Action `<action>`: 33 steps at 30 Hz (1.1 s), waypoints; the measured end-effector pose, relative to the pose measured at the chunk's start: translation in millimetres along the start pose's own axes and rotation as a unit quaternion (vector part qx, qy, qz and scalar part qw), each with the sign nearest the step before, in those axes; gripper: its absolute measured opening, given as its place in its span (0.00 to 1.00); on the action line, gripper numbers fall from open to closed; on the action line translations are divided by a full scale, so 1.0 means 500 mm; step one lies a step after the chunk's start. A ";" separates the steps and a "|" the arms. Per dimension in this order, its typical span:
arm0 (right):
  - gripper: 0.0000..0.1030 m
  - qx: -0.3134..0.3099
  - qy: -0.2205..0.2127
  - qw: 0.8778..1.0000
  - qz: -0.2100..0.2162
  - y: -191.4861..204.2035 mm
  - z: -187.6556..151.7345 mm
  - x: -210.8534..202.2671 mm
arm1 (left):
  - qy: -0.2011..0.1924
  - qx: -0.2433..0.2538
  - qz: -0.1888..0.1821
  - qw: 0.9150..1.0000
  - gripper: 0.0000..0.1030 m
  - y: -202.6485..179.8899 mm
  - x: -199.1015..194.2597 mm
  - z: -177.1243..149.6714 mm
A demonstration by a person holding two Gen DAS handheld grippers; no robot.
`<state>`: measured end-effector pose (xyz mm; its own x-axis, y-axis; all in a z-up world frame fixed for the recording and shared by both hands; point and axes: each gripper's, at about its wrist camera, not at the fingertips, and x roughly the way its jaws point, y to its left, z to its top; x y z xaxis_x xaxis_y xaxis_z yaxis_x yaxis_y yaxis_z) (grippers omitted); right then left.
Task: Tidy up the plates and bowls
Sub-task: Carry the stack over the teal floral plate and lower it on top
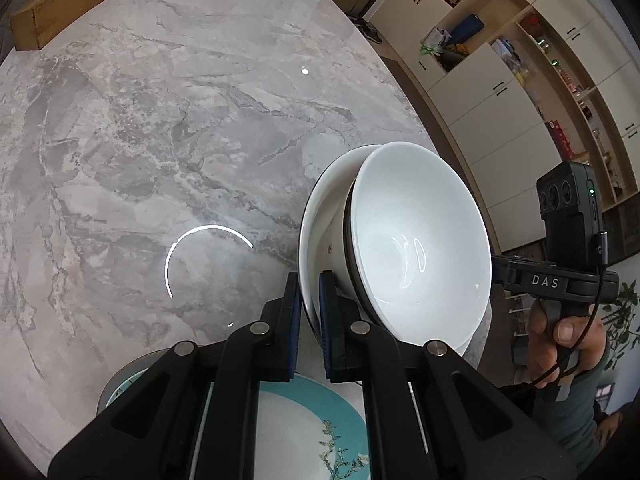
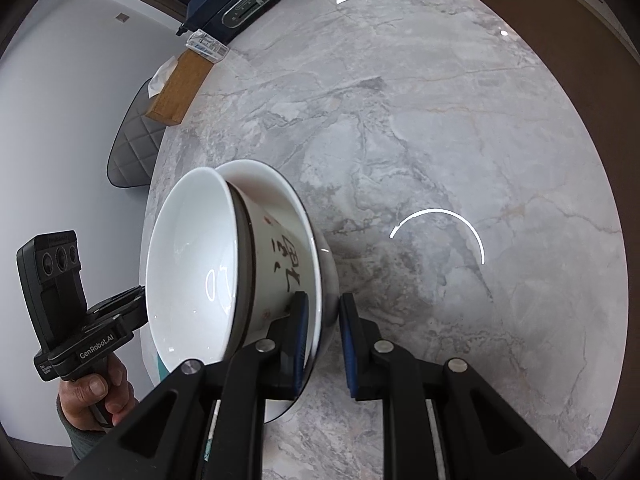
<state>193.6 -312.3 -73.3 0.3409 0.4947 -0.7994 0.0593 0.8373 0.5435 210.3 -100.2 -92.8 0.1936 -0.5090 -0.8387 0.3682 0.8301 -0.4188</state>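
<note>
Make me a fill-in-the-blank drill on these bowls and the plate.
The left gripper and right gripper each clamp the rim of the ___ of the two nested bowls. The inner bowl bears ___ brush writing. The plate beneath has a ___ border.
Missing: outer; black; teal.

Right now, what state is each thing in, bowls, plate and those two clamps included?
Outer bowl: pinched at its rim from both sides, tilted on edge.
Inner bowl: nested inside it, empty.
Teal plate: flat on the table, empty.
Left hand-held gripper: shut on the rim.
Right hand-held gripper: shut on the rim.
</note>
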 end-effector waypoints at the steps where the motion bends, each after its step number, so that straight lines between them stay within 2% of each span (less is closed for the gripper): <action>1: 0.18 -0.002 -0.001 1.000 0.001 0.006 0.000 -0.003 | -0.003 -0.001 -0.001 1.000 0.05 0.001 -0.006 -0.001; 18: 0.18 -0.046 0.005 0.999 0.008 0.106 -0.032 -0.011 | -0.030 -0.018 0.020 0.999 0.05 0.033 -0.127 -0.060; 33: 0.18 -0.086 0.035 0.996 0.016 0.200 -0.089 0.032 | -0.047 -0.050 0.037 0.997 0.05 0.094 -0.214 -0.170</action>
<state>163.0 -210.2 -43.3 0.2742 0.5313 -0.8016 -0.1134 0.8456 0.5217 129.4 12.5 -52.4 0.3034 -0.4613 -0.8338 0.2580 0.8821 -0.3942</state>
